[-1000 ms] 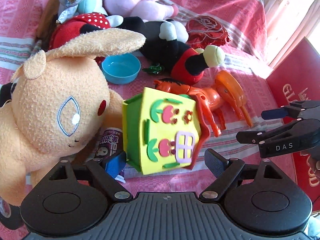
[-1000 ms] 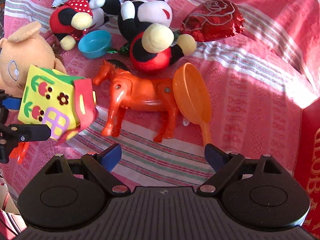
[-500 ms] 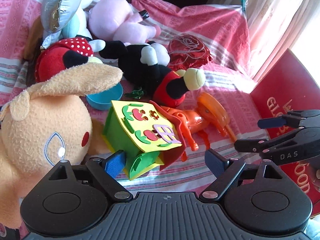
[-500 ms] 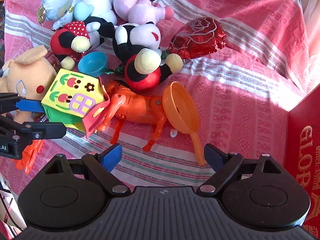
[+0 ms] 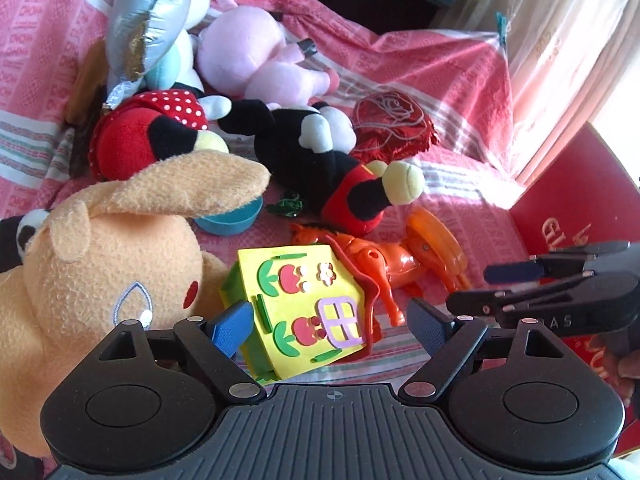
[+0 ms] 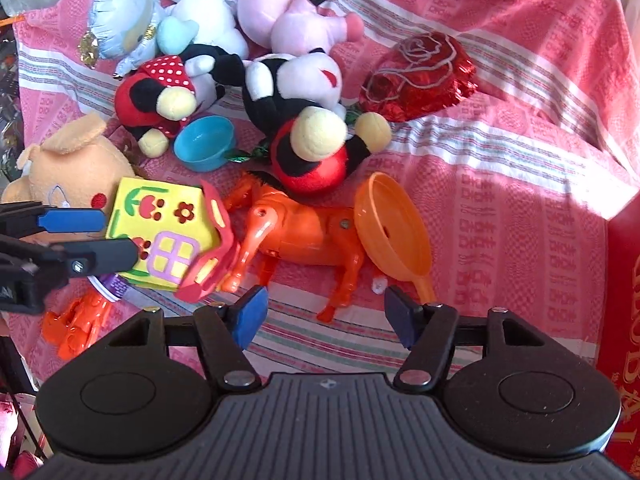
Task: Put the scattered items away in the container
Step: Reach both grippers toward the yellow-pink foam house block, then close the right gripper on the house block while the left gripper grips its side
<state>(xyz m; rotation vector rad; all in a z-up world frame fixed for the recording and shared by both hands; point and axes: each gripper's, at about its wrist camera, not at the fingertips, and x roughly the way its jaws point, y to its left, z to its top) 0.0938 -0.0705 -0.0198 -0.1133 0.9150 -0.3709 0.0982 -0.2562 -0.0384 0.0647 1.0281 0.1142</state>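
Left wrist view: the left gripper [image 5: 330,322] has its jaws spread wide, released, with the yellow foam house [image 5: 298,310] lying between them on the pink striped bedspread [image 5: 420,64]. The left blue pad [image 5: 232,326] sits just beside the house's green side wall; whether it touches I cannot tell, and the right pad stands clear of the red roof. Beyond the jaws and to their right lies the orange toy horse [image 5: 370,262] on its side, with an orange funnel [image 5: 438,240] against its rear. To the left of the jaws is a big tan plush rabbit [image 5: 104,268], its long ear drooping over a blue bowl [image 5: 232,220]. Further ahead sit a black and red plush mouse [image 5: 320,160], a second one in a polka-dot dress [image 5: 148,136], a pink plush [image 5: 256,60] and a red foil rose balloon [image 5: 392,124]. At the far right is the red box [image 5: 572,208], the container, with the right gripper [image 5: 496,286] seen side-on in front of it.

Right wrist view: the right gripper [image 6: 324,314] has just been closing its jaws partway, and they grasp nothing; only striped bedspread lies between the pads, and the horse's [image 6: 304,232] legs end just ahead of them. The funnel [image 6: 394,224] is ahead and slightly right, the house [image 6: 168,232] ahead to the left, with the left gripper's fingers [image 6: 72,218] either side of its near corner. A small orange toy [image 6: 78,320] lies left of the jaws. The red box [image 6: 624,300] edges the right side.
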